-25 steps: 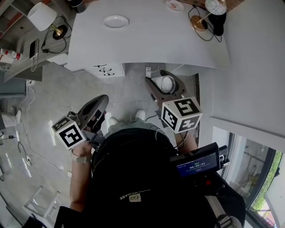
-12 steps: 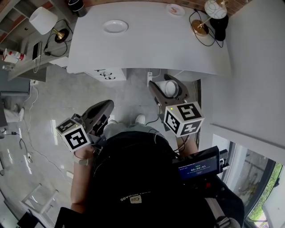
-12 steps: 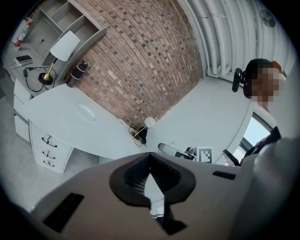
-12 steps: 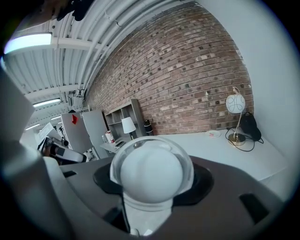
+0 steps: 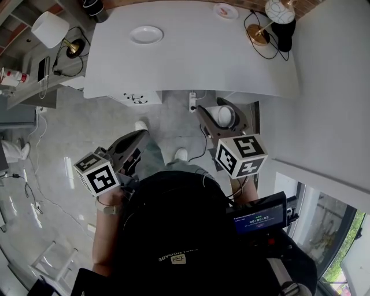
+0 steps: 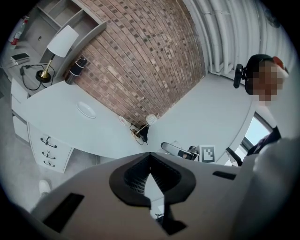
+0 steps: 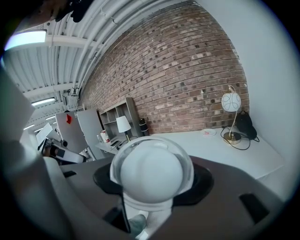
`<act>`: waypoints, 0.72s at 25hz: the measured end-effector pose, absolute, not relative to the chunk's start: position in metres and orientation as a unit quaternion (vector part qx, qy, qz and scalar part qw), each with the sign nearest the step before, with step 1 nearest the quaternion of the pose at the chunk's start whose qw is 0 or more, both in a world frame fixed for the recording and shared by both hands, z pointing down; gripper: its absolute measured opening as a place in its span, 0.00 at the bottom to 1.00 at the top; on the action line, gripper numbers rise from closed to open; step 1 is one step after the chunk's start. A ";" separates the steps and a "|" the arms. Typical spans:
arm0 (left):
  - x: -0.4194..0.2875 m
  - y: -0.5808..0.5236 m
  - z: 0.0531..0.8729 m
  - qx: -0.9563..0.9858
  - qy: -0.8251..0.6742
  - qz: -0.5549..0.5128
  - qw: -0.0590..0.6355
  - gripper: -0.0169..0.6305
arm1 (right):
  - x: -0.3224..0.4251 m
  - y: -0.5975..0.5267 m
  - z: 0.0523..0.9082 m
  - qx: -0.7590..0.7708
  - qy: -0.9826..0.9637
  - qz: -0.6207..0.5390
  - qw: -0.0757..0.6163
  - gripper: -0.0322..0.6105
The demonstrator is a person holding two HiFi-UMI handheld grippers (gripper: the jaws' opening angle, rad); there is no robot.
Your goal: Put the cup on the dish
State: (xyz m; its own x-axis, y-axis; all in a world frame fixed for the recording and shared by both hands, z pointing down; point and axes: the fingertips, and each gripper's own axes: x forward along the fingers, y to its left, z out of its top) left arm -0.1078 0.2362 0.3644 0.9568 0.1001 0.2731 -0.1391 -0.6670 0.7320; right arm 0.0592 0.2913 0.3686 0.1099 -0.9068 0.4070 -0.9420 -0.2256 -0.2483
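Observation:
In the head view the white dish (image 5: 146, 34) lies on the far left part of the white table (image 5: 191, 58). My right gripper (image 5: 218, 111) is shut on a white cup (image 5: 224, 117) and holds it in the air just short of the table's near edge. The right gripper view shows the cup (image 7: 152, 173) filling the space between the jaws of the right gripper (image 7: 152, 185). My left gripper (image 5: 139, 136) hangs lower left over the floor, shut with nothing in it. In the left gripper view its tips (image 6: 150, 157) meet, and the dish (image 6: 86, 109) lies far ahead.
A small pink saucer (image 5: 224, 10) and a globe lamp (image 5: 278, 8) with a black cable stand at the table's far right. A white-shaded lamp (image 5: 47, 26) is on a side desk at left. Drawers (image 5: 136, 97) sit under the table. A seated person (image 6: 265, 84) is at right.
The person has stepped nearer the table, one foot now showing by the drawers. Both grippers have come a little closer to the table's edge. The cup stays in the right gripper.

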 end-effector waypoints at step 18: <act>-0.077 0.071 0.367 0.893 0.039 0.148 0.423 0.04 | 0.086 0.167 0.367 0.789 -0.558 0.254 0.036 0.44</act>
